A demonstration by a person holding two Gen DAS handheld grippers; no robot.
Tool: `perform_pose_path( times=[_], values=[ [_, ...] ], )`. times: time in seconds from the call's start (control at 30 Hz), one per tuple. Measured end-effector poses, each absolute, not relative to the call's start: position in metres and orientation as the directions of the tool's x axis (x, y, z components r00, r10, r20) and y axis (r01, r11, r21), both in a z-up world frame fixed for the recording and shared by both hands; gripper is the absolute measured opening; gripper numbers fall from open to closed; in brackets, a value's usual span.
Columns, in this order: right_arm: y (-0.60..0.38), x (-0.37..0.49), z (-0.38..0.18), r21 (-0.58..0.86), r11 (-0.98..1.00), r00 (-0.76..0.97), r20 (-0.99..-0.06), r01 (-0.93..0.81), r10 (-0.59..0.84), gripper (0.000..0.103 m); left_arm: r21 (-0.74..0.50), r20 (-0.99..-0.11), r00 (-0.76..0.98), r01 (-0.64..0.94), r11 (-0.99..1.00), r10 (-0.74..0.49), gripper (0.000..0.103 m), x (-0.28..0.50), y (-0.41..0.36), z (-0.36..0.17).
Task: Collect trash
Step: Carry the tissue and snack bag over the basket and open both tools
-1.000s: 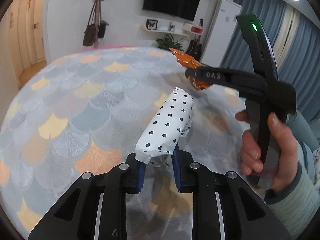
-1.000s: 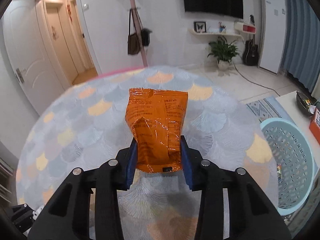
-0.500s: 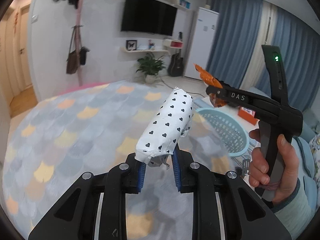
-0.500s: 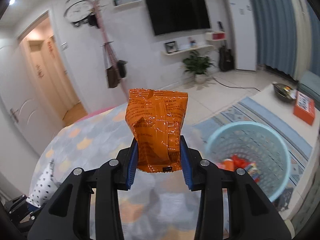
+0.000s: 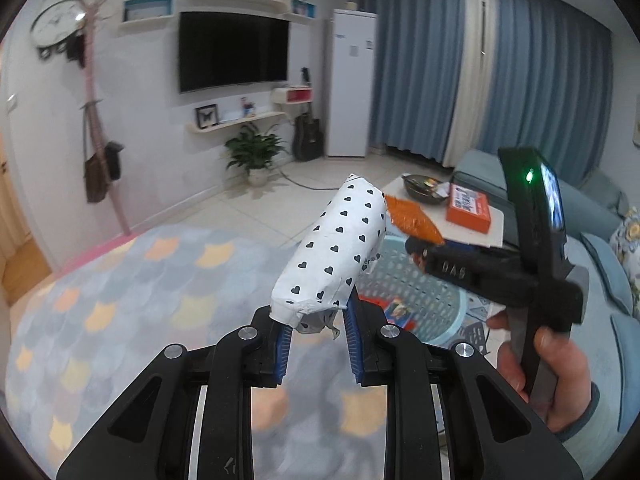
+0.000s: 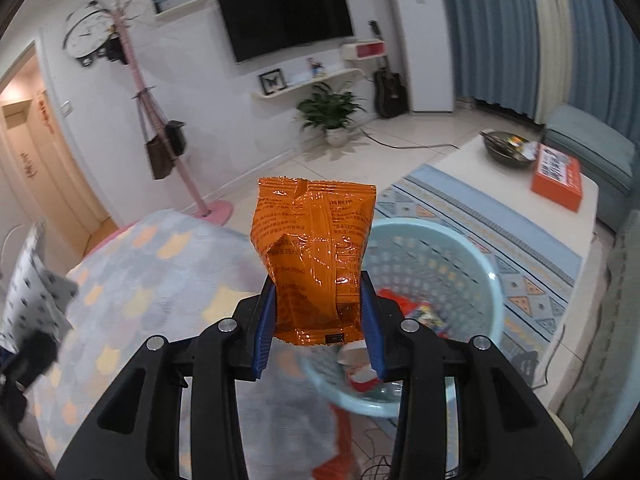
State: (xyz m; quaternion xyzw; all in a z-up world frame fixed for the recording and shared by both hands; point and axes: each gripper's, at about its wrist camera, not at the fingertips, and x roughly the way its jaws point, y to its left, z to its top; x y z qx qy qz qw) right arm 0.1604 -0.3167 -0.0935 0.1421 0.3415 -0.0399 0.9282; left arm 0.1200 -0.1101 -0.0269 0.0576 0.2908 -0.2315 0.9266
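Nearest the right wrist camera, the right gripper [image 6: 318, 316] is clenched on an orange snack bag [image 6: 314, 256], its blue pads pressing the bag's lower sides so that the bag stands upright between them. In the left wrist view the left gripper [image 5: 316, 336] is likewise clamped tight, pinching the crumpled bottom end of a white wrapper printed with black hearts [image 5: 334, 256]; the wrapper leans up and to the right from the jaws. A hand [image 5: 548, 372] at the right edge of that view grips the handle of the other tool.

Both pieces of trash are held in the air over the edge of a bed covered by a scallop-patterned blanket [image 6: 160, 276]. Just past that edge, on the floor, stands a light blue perforated laundry basket [image 6: 448, 256], already holding a few colourful wrappers. The orange bag sits in front of the basket's near-left rim; the heart wrapper hides the basket's left side in the left view.

Farther off are a low white table with an orange box [image 6: 556, 178], a patterned rug, and the TV wall.

The step in hand looks like the carry to the basket. Next, each gripper should come over the basket's opening and let go, clear of the rim.
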Motion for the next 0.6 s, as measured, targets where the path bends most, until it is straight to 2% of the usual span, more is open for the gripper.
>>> perform_pose_path(
  times=[0.23,0.37,0.5,0.6],
  values=[
    [-0.363,0.167,-0.134,0.297,0.926,0.685,-0.726,0.233,0.061,0.038,-0.044,-0.621,0.647,0.535,0.844,-0.442,0.023,0.161,-0.165,-0.038],
    [-0.374,0.167,-0.148,0.286,0.923,0.66,-0.749,0.255,0.05,0.047,-0.075,-0.667,0.591,0.553,0.83,-0.454,0.023,0.185,-0.188,-0.055],
    [-0.386,0.171,-0.166,0.306,0.916,0.62,-0.78,0.26,0.085,0.047,-0.181,-0.724,0.469,0.579,0.795,-0.506,0.024,0.208,-0.202,-0.078],
    [-0.391,0.173,-0.178,0.299,0.913,0.599,-0.797,0.277,0.079,0.049,-0.164,-0.747,0.458,0.574,0.802,-0.481,0.024,0.218,-0.211,-0.092]
  ],
)
